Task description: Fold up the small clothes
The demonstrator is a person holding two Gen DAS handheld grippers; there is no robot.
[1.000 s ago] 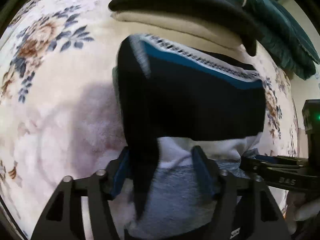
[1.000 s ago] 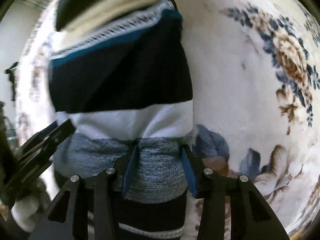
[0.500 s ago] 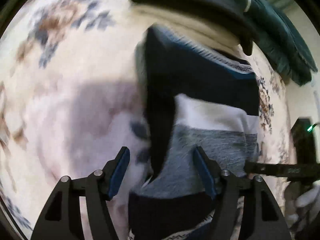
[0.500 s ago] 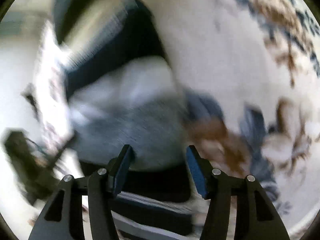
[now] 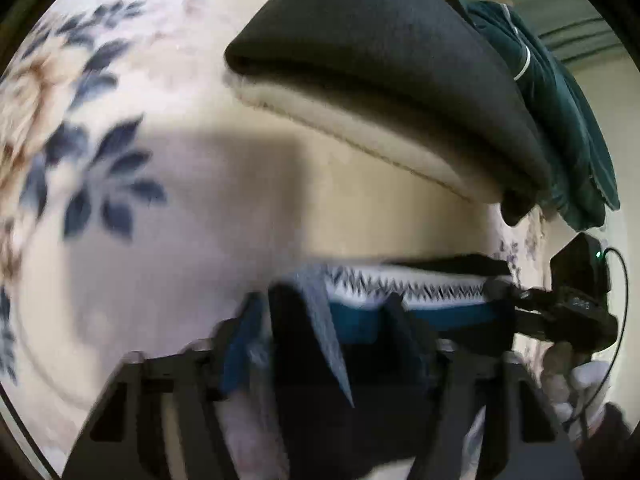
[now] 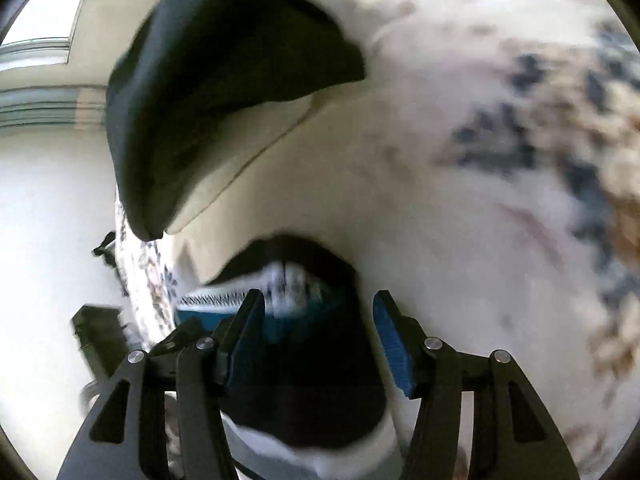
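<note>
A knitted sweater [image 5: 360, 316], black with a teal stripe and a white zigzag-patterned edge, lies on the floral blanket [image 5: 120, 240]. My left gripper [image 5: 324, 308] straddles its patterned edge, and the jaws are closing with the fabric filling the gap between the blue pads. In the right wrist view the same sweater [image 6: 304, 360] fills my right gripper [image 6: 318, 300], whose jaws are also closing onto it. The right gripper [image 5: 560, 312] also shows at the sweater's far end in the left wrist view, held by a gloved hand [image 5: 576, 376]. Both views are blurred by motion.
Just beyond the sweater sits a folded stack, a black garment [image 5: 380, 60] on a cream one [image 5: 380, 140]. A dark green garment [image 5: 560, 100] lies behind it. The blanket spreads out on the left [image 5: 120, 240] and on the right [image 6: 500, 160]. A pale wall [image 6: 48, 220] is past the edge.
Both grippers let go of the grey band, moved forward to the sweater's patterned edge and narrowed their jaws on it. The folded stack now looms closer.
</note>
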